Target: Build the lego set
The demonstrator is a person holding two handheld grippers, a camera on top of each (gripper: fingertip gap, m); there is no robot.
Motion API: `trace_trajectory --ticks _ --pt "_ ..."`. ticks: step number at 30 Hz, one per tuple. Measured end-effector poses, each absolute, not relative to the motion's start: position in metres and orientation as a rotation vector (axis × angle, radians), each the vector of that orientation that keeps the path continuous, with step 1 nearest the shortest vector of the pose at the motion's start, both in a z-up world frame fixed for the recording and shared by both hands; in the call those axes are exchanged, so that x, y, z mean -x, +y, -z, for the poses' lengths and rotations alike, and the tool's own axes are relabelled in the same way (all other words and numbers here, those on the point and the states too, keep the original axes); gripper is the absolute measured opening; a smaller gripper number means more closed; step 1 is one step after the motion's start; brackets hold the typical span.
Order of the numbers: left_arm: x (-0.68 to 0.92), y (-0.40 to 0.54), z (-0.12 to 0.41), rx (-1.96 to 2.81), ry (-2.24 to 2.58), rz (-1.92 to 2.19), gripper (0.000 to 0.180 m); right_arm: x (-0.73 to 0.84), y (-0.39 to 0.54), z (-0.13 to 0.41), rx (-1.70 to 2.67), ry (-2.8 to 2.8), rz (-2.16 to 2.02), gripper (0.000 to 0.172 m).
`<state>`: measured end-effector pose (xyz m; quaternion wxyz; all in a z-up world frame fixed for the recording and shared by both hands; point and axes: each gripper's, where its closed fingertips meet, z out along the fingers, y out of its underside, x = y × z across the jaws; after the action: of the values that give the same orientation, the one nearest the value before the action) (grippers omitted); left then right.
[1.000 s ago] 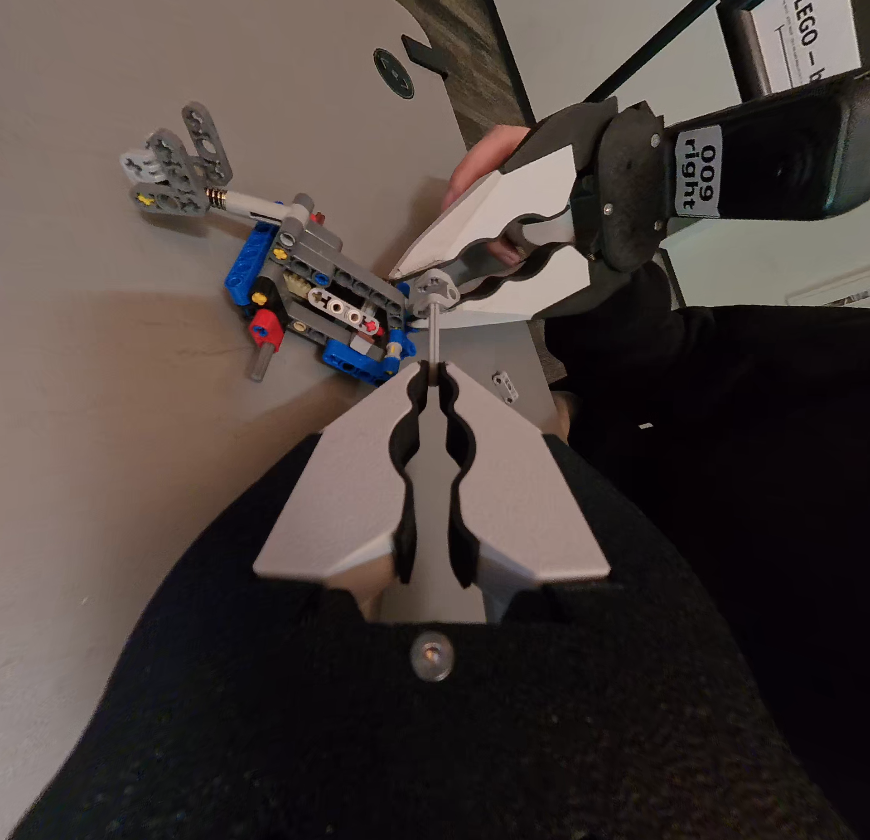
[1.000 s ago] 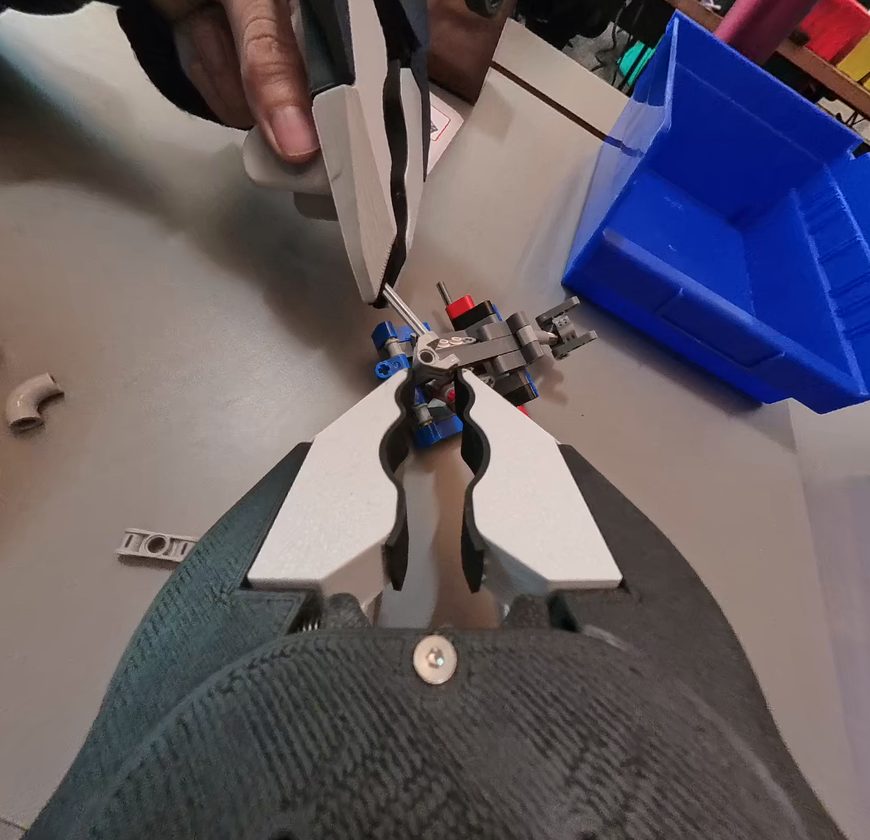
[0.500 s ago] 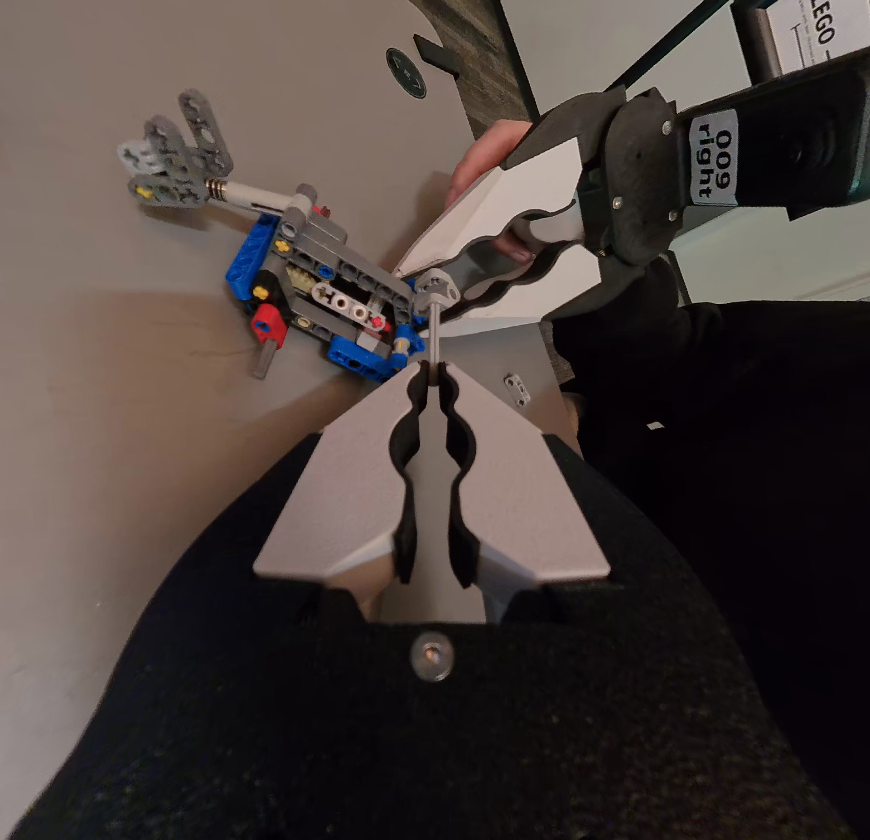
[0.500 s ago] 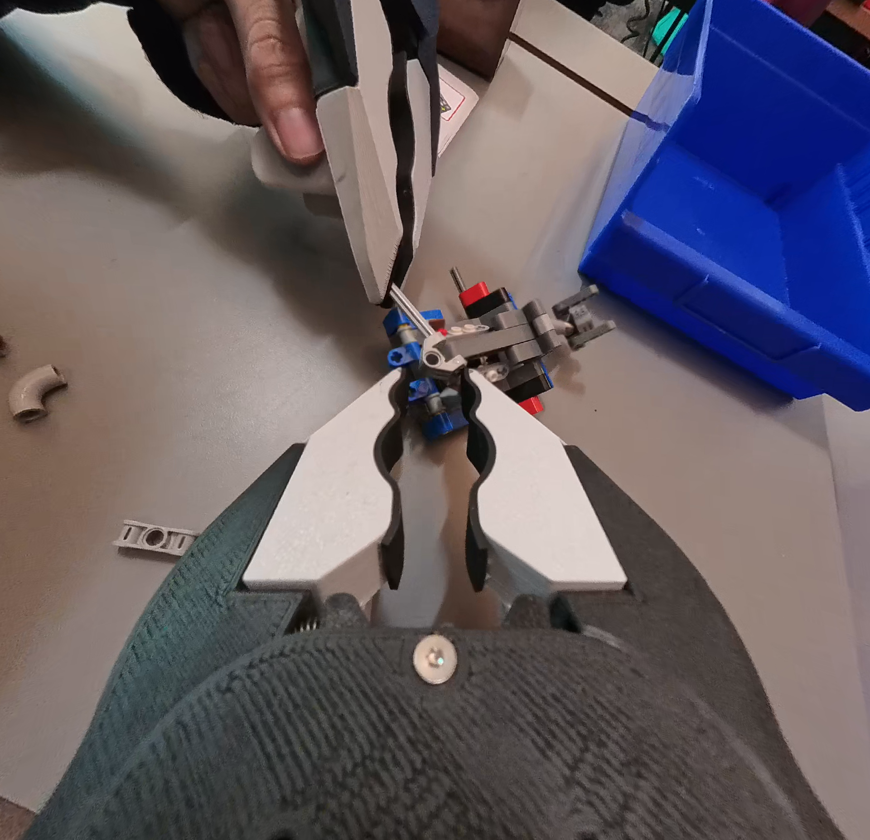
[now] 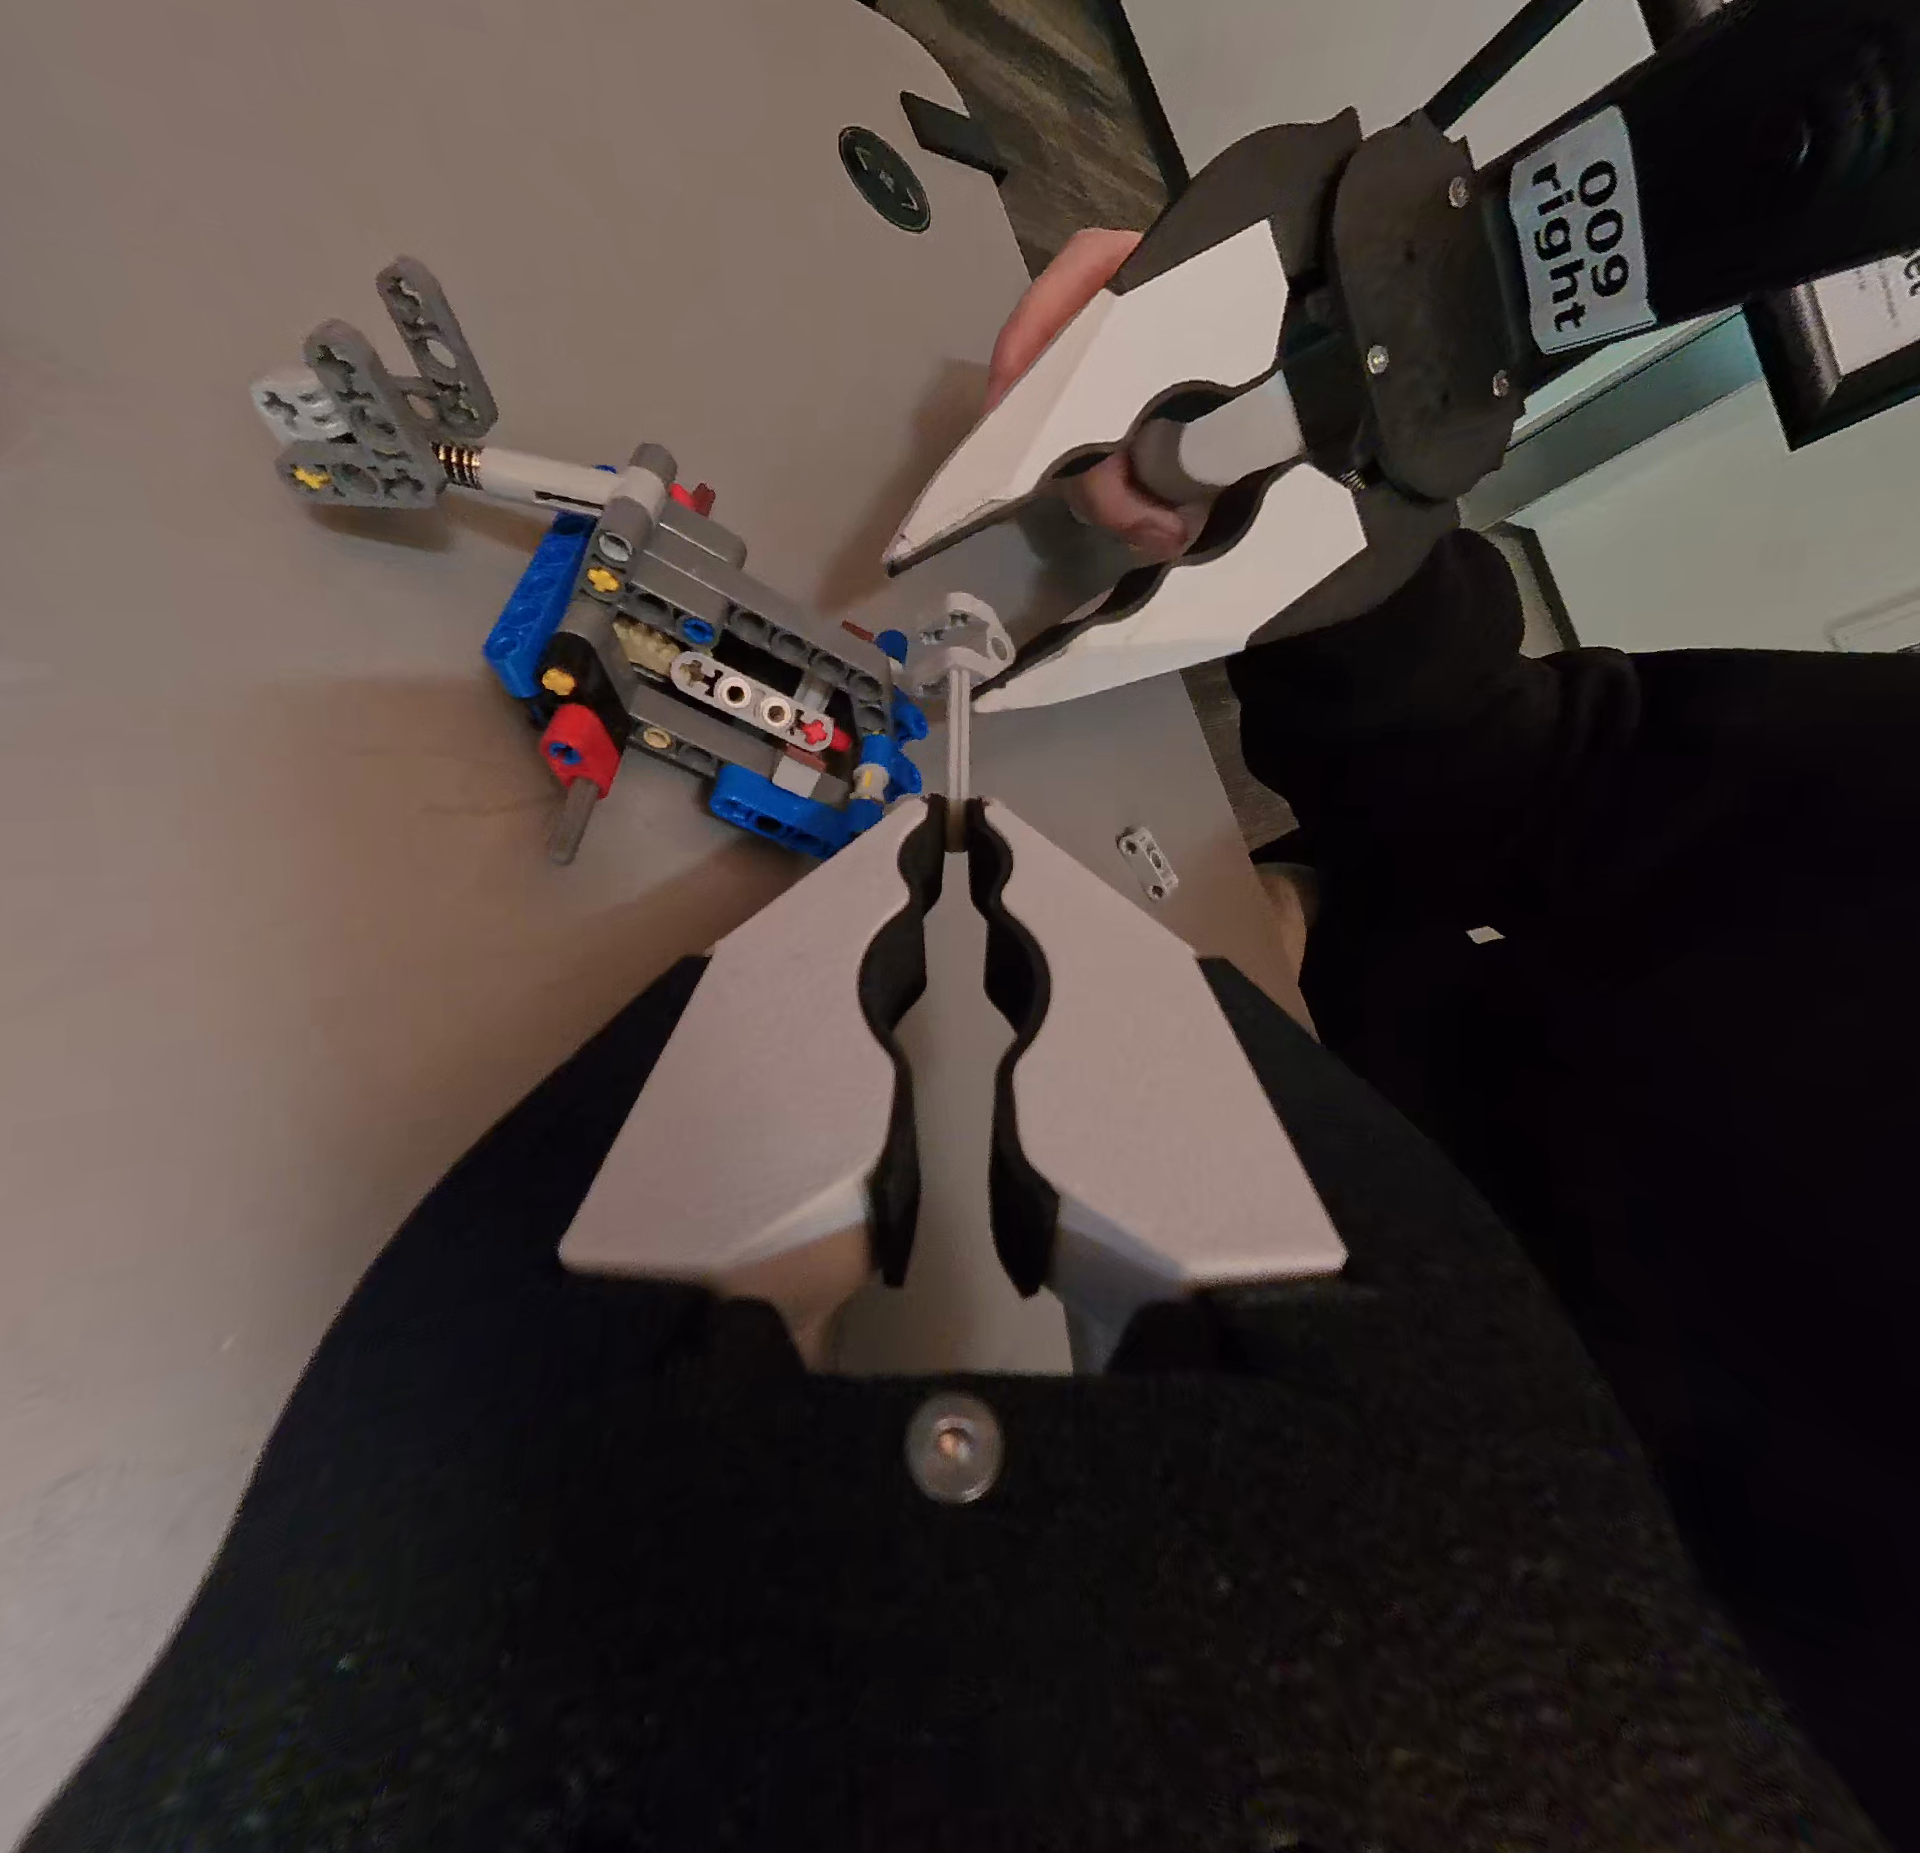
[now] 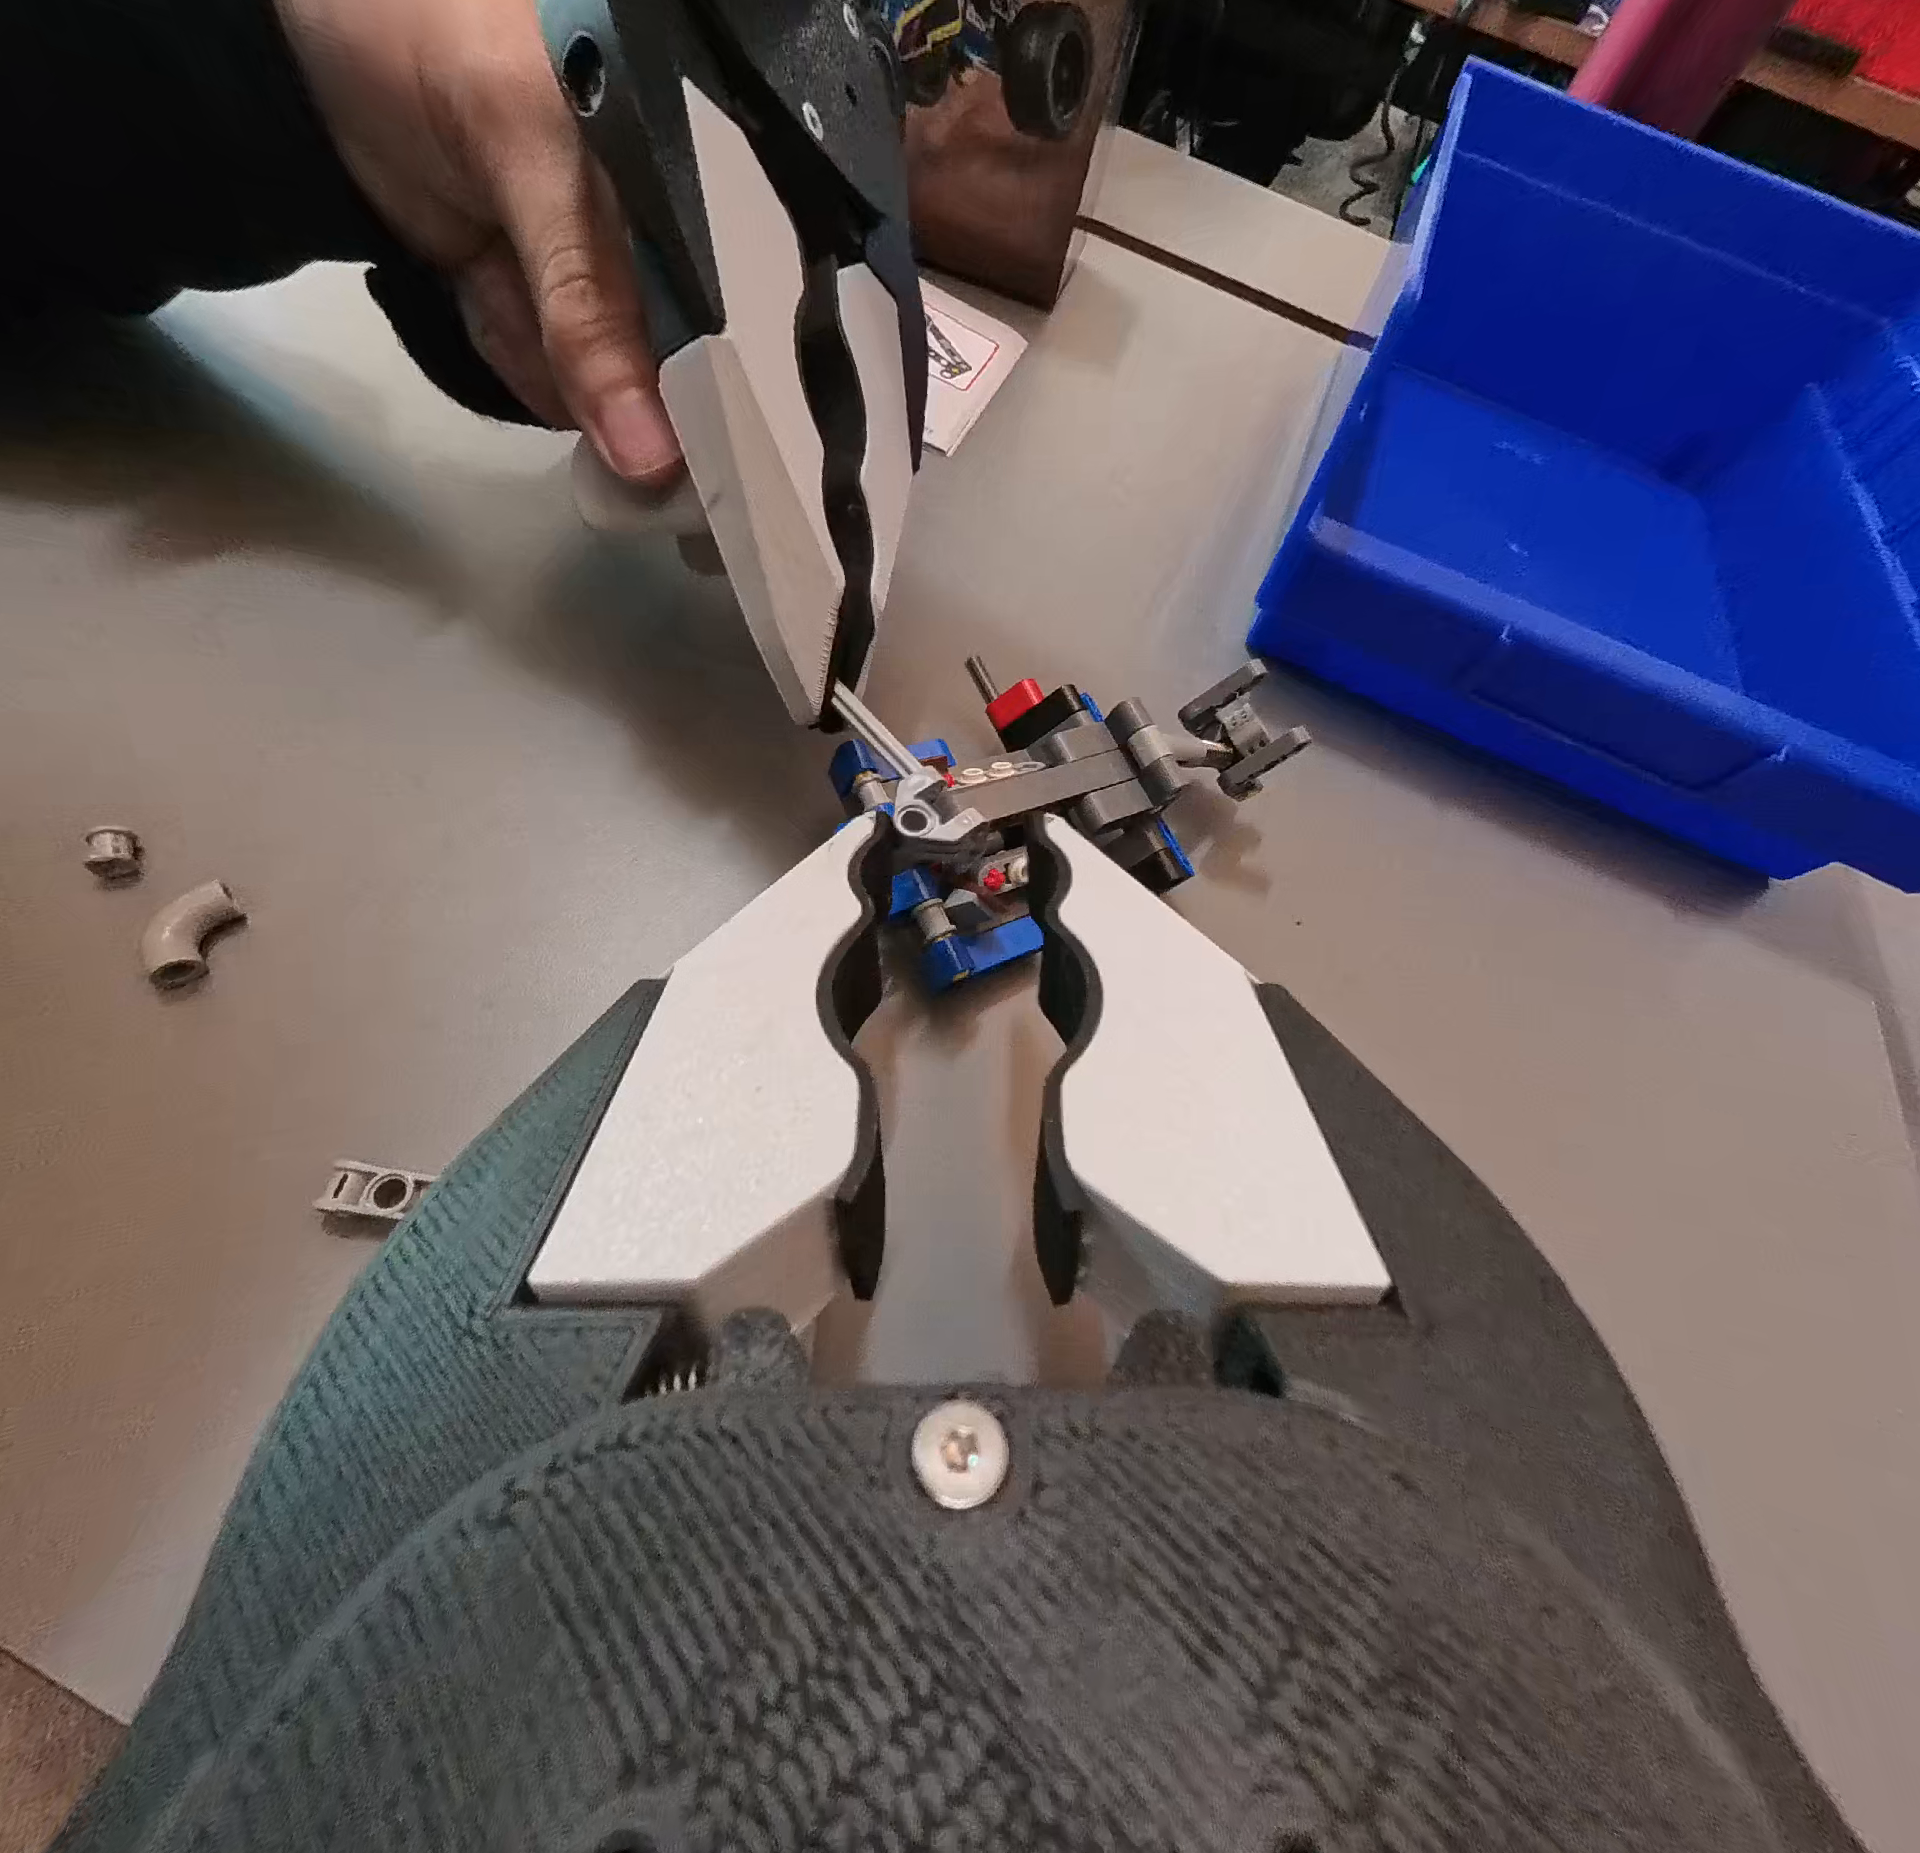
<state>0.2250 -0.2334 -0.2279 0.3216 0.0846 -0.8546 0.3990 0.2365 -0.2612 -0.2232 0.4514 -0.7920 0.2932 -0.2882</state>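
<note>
Left wrist view: the left hand-held gripper (image 5: pixel 954 814) is clamped on a thin grey axle (image 5: pixel 958 738) whose far end carries a light grey connector (image 5: pixel 961 640), at 12 o'clock. The right hand-held gripper (image 6: pixel 956 847) stands apart around that connector, over the brick assembly (image 5: pixel 686 660) on the counter (image 5: pixel 260 972).

On your grey counter (image 6: pixel 416 660) a large blue plastic bin (image 6: pixel 1621 473) stands open to the right. At the left lie a grey curved pipe elbow piece (image 6: pixel 189 933), a small grey ring (image 6: pixel 112 851) beside it, and a flat grey holed connector (image 6: pixel 369 1190) nearer you. A white printed card (image 6: pixel 961 364) lies farther back.
</note>
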Motion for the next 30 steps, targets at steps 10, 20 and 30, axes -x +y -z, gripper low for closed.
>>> trace_trajectory --ticks 10,20,30 --pt "-0.2268 -0.2334 0.2266 -0.223 -2.257 -1.06 0.0 -0.2362 -0.2613 0.2213 1.944 0.722 0.708 0.023" --pt "-0.2258 -0.2335 0.2288 -0.22 -2.263 -1.052 0.0 -0.2355 -0.2586 0.2268 1.985 0.71 0.702 0.024" --pt "-0.2286 -0.2332 0.2305 -0.25 -2.266 -1.045 0.0 -0.2359 -0.2595 0.2256 1.976 0.712 0.711 0.022"
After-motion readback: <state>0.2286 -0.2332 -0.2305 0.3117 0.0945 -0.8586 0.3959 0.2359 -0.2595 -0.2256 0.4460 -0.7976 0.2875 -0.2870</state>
